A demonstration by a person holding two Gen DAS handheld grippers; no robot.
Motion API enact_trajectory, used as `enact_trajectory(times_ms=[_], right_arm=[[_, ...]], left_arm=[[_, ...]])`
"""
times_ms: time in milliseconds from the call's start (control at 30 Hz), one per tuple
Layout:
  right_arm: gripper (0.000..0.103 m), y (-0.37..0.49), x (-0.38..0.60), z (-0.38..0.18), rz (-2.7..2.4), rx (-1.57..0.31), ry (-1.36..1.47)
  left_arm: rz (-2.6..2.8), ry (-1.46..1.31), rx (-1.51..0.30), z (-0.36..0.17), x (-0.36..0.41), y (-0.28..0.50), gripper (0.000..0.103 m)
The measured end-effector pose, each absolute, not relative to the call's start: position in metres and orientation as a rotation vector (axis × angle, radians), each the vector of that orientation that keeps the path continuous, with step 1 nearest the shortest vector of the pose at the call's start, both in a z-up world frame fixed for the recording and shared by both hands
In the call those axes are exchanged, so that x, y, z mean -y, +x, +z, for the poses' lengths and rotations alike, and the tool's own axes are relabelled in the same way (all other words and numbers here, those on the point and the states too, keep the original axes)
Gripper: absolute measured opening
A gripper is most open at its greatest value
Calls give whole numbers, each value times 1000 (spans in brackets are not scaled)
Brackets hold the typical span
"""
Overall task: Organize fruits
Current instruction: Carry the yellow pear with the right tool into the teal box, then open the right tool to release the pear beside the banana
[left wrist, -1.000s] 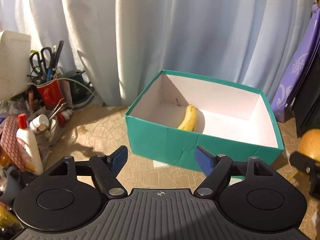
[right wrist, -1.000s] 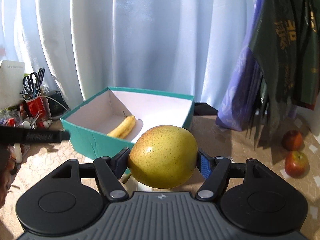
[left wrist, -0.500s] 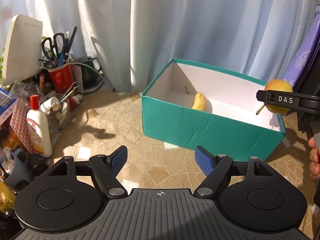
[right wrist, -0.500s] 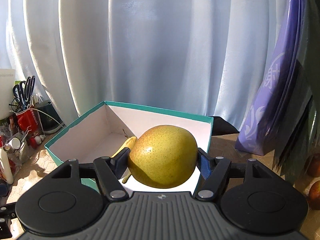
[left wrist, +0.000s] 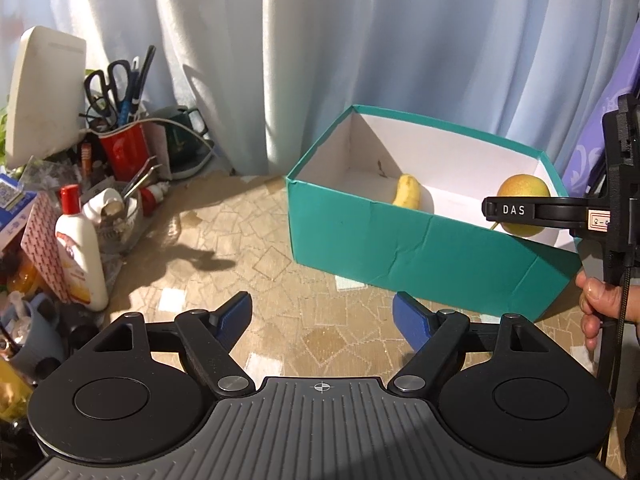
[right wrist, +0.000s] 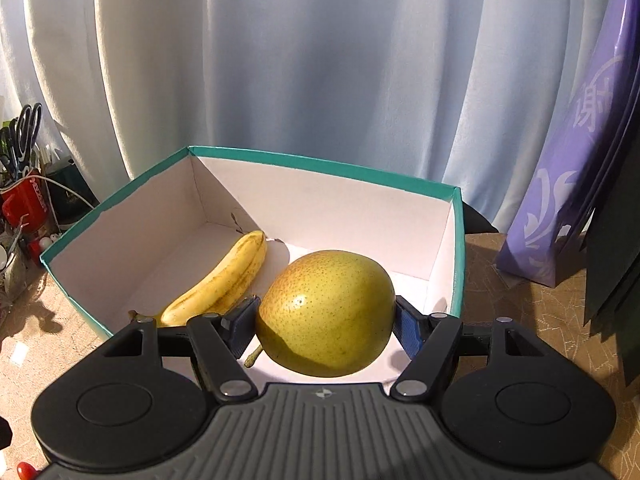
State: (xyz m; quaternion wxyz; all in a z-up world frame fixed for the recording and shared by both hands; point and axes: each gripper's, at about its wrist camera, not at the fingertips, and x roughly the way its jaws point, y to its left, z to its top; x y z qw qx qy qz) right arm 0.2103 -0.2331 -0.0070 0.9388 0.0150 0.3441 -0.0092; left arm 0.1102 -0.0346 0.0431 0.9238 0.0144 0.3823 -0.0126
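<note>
Right gripper (right wrist: 325, 322) has moved over teal cardboard box (right wrist: 458, 248), jaws pinching yellow-green pear (right wrist: 326, 312) lower-centre beside yellow banana (right wrist: 220, 284); next: lower, release; left gripper (left wrist: 322, 314) spread, idle.

I am working in a lived-in home: pale curtains (left wrist: 320, 60) hang behind a patterned tabletop (left wrist: 248, 248), far left crowded with a red scissors cup (left wrist: 124, 152) and lotion bottle (left wrist: 82, 252).
</note>
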Motion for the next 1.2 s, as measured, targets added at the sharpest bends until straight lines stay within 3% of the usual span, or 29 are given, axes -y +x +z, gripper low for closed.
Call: enact_trajectory(times_ms=[567, 833, 933, 1000, 1200], right_arm=[[72, 218, 227, -15, -45, -709, -40], [79, 219, 229, -13, -35, -713, -29], [88, 222, 228, -13, -21, -716, -11], [99, 225, 226, -14, 14, -735, -4], [99, 230, 221, -17, 50, -745, -5]], left_arm=[[-16, 31, -799, 43, 36, 107, 85], [-16, 21, -803, 44, 34, 107, 86], [-14, 20, -804, 44, 33, 106, 87], [-9, 21, -802, 45, 32, 105, 87], [5, 21, -808, 45, 28, 103, 87]])
